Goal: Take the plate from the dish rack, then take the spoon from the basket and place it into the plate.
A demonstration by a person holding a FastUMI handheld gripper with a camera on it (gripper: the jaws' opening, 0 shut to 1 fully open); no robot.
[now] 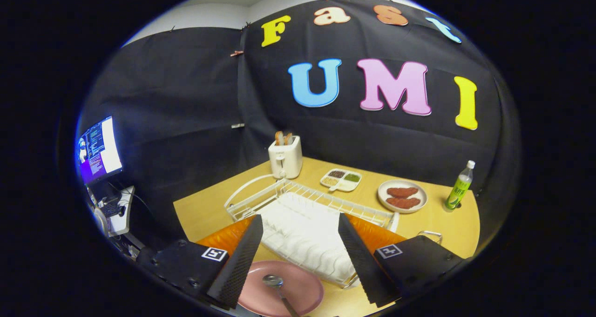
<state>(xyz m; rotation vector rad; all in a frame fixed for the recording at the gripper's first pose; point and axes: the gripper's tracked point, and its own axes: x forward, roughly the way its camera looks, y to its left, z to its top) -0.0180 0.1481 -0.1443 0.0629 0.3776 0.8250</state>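
The spoon [279, 289] lies in the pink plate [298, 291] on the near surface [447, 224], in front of the dish rack [307, 224]; the gripper [302, 256], fingers spread and empty, hangs above, apparently the placing done.

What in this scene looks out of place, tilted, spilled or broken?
Nothing stands out. The pink plate lies flat on the table between the open claw fingers, with the spoon resting in it. The dish rack sits level just beyond, and the bottle and toaster stand upright.
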